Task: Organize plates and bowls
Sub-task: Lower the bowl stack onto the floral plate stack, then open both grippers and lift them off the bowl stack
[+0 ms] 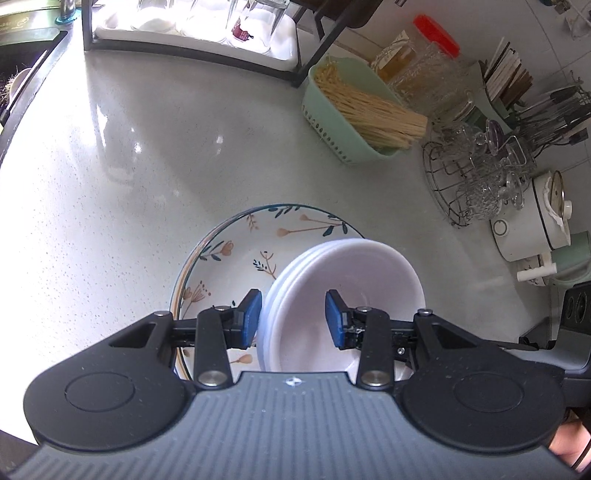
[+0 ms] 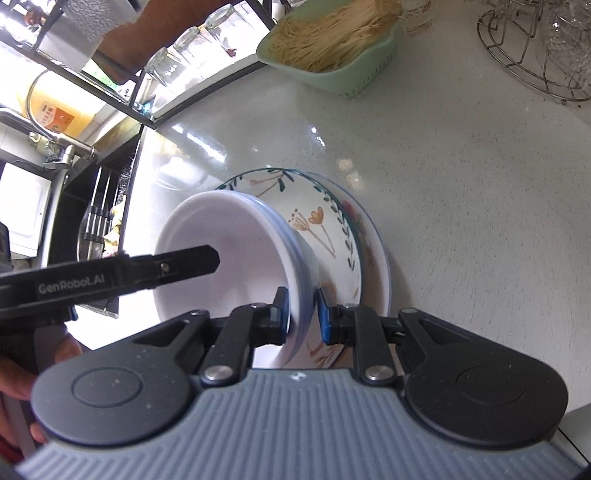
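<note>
A stack of white bowls [image 1: 343, 280] hangs tilted over a floral deep plate [image 1: 229, 251] on the pale counter. My left gripper [image 1: 293, 319] straddles the stack's wall, one blue pad on the outside and the other inside the top bowl, and holds it. In the right wrist view the white bowls [image 2: 236, 236] lean toward the left. There my right gripper [image 2: 303, 314] is shut on their near rim. The left gripper's black finger [image 2: 184, 264] reaches into the bowl from the left. The floral plate [image 2: 332, 229] lies on a second patterned plate [image 2: 373, 258].
A green basket of chopsticks [image 1: 354, 110] stands at the back right, with a wire rack of glassware [image 1: 476, 177] and a small white pot [image 1: 528, 225] beyond it. A black dish rack holding glasses [image 1: 192, 29] is at the back, a sink [image 2: 92, 221] to the left.
</note>
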The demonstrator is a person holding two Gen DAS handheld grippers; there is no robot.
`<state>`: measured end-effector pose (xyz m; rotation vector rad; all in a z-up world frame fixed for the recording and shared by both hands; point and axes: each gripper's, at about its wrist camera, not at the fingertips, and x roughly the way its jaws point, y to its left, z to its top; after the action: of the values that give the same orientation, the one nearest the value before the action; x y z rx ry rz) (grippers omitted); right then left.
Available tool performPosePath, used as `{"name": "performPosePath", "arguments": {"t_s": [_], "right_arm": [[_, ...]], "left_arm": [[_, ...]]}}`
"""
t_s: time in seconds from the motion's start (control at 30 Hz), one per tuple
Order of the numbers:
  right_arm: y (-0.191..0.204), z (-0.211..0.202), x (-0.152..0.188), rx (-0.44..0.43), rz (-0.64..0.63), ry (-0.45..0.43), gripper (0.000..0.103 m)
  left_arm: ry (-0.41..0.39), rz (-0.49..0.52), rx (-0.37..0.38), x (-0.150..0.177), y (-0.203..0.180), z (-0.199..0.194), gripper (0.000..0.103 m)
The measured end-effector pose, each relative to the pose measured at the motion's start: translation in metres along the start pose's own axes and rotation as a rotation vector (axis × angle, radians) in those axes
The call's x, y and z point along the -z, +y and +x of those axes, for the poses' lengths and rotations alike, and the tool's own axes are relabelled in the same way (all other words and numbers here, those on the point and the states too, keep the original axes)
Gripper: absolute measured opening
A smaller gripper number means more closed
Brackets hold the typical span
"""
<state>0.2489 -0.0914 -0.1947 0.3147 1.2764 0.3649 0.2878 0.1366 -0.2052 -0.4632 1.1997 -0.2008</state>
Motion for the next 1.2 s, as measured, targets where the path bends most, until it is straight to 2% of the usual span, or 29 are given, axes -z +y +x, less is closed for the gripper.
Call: {"name": "performPosePath", "arguments": {"t_s": [0.27,0.33,0.37,0.4,0.47,0.5,0.83,0.87,0.9,0.93,0.97,1.0,1.03,1.07,1.2], "right_arm": [[0.0,-0.001,-0.006,-0.018,-0.02,0.007,0.02],[0.001,-0.004,-0.008,-0.018,-0.029,-0.002,0.021],[0.001,-0.007,-0.009,-0.019,-0.028,-0.006,0.025],[0.001,-0.01,-0.009,-0.017,-0.026,-0.011,0.035],[0.003,-0.018,-0.01,-0.006,-0.043,-0.035,0.045],[0.006,-0.022,-0.01,-0.002,-0.059,-0.049,0.047],[0.018,-0.079,-0.004,0.001,-0.175,-0.197,0.047],[0.02,-0.087,-0.003,0.0,-0.185,-0.218,0.047],[0.022,-0.096,0.0,-0.005,-0.2,-0.241,0.047],[0.024,-0.105,0.003,-0.008,-0.219,-0.265,0.049],[0.027,-0.114,0.007,-0.007,-0.24,-0.292,0.061],[0.029,-0.124,0.011,-0.009,-0.257,-0.324,0.078],[0.03,-0.134,0.016,-0.017,-0.271,-0.363,0.085],[0.03,-0.144,0.021,-0.026,-0.28,-0.408,0.09],[0.028,-0.175,0.044,-0.038,-0.313,-0.516,0.091]], "left_arm": [[-0.04,0.017,-0.021,0.001,-0.003,-0.007,0.043],[-0.049,0.02,-0.041,0.0,-0.003,-0.011,0.047],[-0.06,0.015,-0.046,-0.001,-0.003,-0.015,0.051],[-0.073,0.007,-0.049,-0.001,-0.003,-0.02,0.053],[-0.092,-0.006,-0.06,-0.001,-0.003,-0.028,0.053],[-0.099,-0.013,-0.066,-0.001,-0.002,-0.033,0.053],[-0.232,-0.002,-0.088,0.02,-0.022,-0.098,0.054],[-0.253,0.009,-0.097,0.023,-0.027,-0.107,0.056],[-0.273,0.015,-0.108,0.026,-0.032,-0.116,0.066],[-0.296,0.018,-0.12,0.031,-0.037,-0.126,0.072],[-0.319,0.02,-0.131,0.035,-0.041,-0.136,0.08],[-0.342,0.025,-0.139,0.04,-0.046,-0.146,0.085],[-0.362,0.036,-0.145,0.045,-0.052,-0.155,0.087],[-0.384,0.052,-0.153,0.051,-0.057,-0.165,0.089],[-0.475,0.109,-0.2,0.082,-0.081,-0.198,0.095]]}}
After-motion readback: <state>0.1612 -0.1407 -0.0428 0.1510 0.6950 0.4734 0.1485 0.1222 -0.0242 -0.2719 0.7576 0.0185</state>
